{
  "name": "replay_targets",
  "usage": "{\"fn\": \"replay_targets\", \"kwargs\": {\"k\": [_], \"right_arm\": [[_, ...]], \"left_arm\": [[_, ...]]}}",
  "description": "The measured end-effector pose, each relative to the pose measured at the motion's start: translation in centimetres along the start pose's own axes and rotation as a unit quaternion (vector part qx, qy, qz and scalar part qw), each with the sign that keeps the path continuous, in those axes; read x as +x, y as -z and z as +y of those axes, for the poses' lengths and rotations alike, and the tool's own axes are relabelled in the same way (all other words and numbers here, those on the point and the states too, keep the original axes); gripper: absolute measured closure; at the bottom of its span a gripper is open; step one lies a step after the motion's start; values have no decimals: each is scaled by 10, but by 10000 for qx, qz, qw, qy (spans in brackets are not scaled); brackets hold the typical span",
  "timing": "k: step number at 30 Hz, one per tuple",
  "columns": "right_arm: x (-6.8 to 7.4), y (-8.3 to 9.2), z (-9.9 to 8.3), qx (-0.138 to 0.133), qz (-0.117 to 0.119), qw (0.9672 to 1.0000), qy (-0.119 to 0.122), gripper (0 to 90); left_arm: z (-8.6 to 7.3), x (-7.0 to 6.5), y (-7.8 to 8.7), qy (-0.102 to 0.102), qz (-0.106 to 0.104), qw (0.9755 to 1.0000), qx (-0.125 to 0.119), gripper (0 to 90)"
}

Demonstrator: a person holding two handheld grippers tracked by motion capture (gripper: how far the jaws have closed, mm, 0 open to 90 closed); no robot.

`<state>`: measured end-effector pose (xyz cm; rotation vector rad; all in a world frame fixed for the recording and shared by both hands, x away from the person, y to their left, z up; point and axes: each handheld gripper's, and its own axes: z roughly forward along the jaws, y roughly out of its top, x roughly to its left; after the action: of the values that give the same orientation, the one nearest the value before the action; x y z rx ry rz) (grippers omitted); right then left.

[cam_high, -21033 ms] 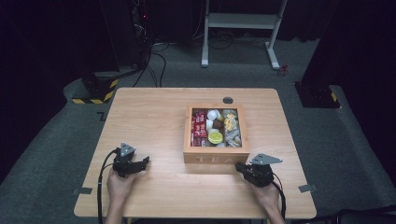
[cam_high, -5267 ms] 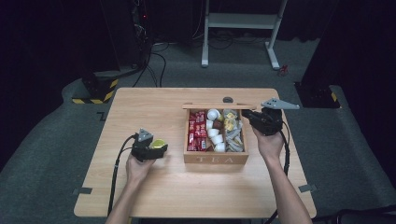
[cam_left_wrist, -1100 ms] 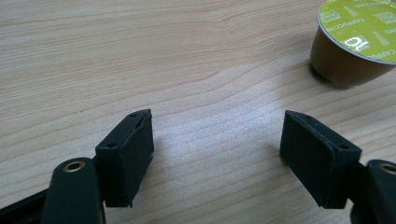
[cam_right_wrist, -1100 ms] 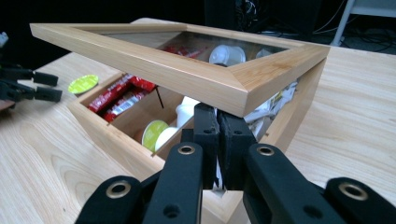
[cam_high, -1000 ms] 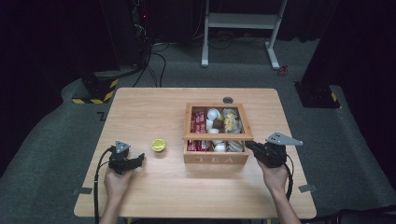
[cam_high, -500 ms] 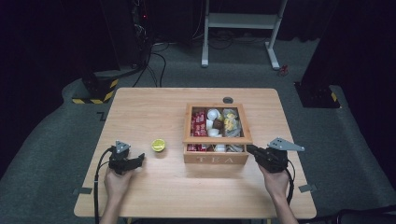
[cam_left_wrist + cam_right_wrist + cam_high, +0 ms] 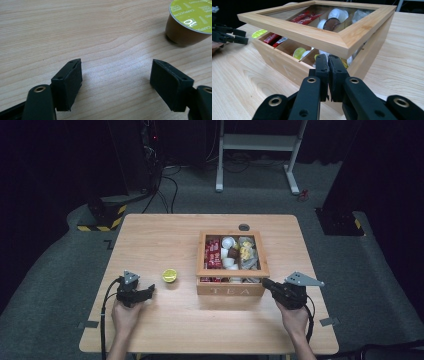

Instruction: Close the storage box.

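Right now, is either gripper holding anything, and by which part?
Nothing is held: the left gripper is open near the coffee pod; the right gripper is shut, empty, before the tea box.

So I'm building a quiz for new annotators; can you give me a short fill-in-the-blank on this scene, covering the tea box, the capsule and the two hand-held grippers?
1. The word on the front of the wooden box is ____.
2. The capsule on the table has a ____ foil top.
3. The left hand-held gripper has its jaws ____, with nothing between them.
4. The box's glass lid is ____, its front edge raised above the box wall near the right hand-held gripper.

Missing words: TEA; yellow-green; open; ajar
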<state>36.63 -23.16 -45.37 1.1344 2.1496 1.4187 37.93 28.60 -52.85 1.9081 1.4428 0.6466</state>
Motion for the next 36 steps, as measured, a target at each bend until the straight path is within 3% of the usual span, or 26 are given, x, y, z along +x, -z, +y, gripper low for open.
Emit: {"fn": "replay_targets", "kwargs": {"k": [2, 3, 5, 15, 27, 36], "right_arm": [[1, 1, 0, -16, 31, 10000, 18, 864], [2, 4, 2, -191, 32, 9998, -5, 865], [2, 5, 3, -243, 56, 9997, -7, 865], [4, 1, 2, -139, 39, 9999, 44, 865], [-9, 18, 3, -336, -180, 9993, -48, 849], [-21, 30, 3, -470, -305, 9983, -173, 774]], "left_arm": [[0, 0, 0, 4, 0, 10000, 0, 263], [0, 0, 0, 4, -5, 10000, 1, 263], [0, 0, 0, -2, -6, 10000, 1, 262], [0, 0, 0, -3, -17, 10000, 8, 261], [0, 0, 0, -2, -17, 10000, 7, 260], [0, 0, 0, -3, -16, 10000, 6, 260]]}}
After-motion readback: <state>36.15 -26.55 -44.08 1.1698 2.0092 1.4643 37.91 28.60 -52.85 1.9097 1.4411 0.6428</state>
